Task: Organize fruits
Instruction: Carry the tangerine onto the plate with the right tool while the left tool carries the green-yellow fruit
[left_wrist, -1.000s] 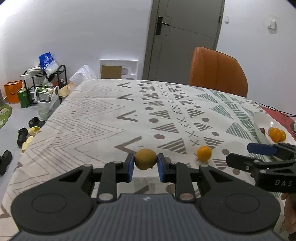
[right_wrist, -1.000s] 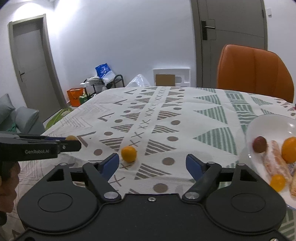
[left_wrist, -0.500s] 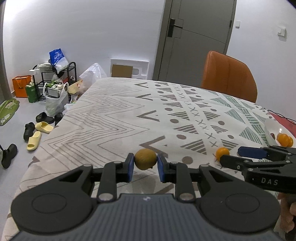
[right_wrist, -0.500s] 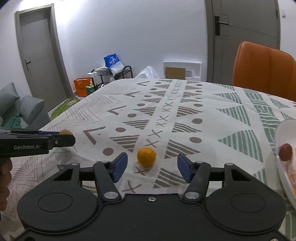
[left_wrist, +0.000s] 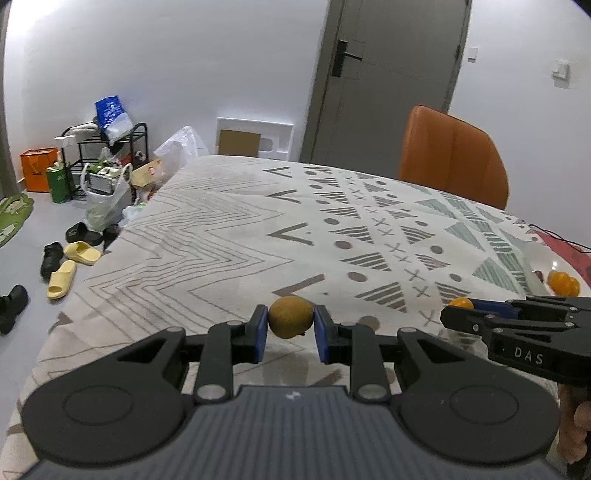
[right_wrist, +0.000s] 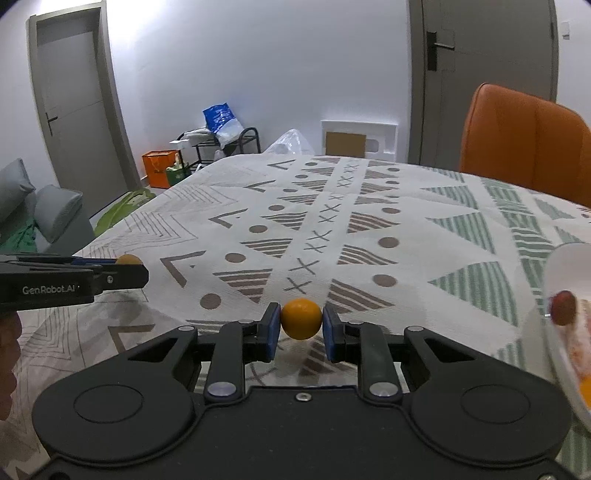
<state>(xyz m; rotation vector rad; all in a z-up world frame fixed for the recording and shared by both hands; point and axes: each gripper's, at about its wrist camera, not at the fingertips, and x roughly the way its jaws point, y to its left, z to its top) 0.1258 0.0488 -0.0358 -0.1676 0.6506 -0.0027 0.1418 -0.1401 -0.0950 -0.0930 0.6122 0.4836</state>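
A: Left gripper (left_wrist: 290, 322)?
B: Clamped on a lemon (left_wrist: 290, 321). Dull yellow-brown, matte, slightly oval, small nub at lower right. Pinched at its widest part between the blue pads (left_wrist: 261, 328), top bulging above the pad tips.

A: Right gripper (right_wrist: 301, 319)?
B: Closed on an orange (right_wrist: 301, 319). Bright, smooth, nearly round, evenly coloured. Sits dead centre between the pads (right_wrist: 273, 326), both touching its sides, just above the patterned cloth (right_wrist: 369, 221).

A: Seen from the left camera too?
B: Yes: orange (left_wrist: 461, 302) peeking over the right gripper's (left_wrist: 461, 314) black tip, off to the right of the left jaws. From the right camera, only the lemon's (right_wrist: 128, 259) top visible, behind the left gripper's (right_wrist: 127, 273) finger, far left of the right jaws.

A: Anything else nearby?
B: White plate (right_wrist: 561, 266) to the right of the right jaws, with a dark red fruit (right_wrist: 564, 312) and more orange pieces (left_wrist: 563, 283). Orange chair (right_wrist: 524, 140) beyond the table.
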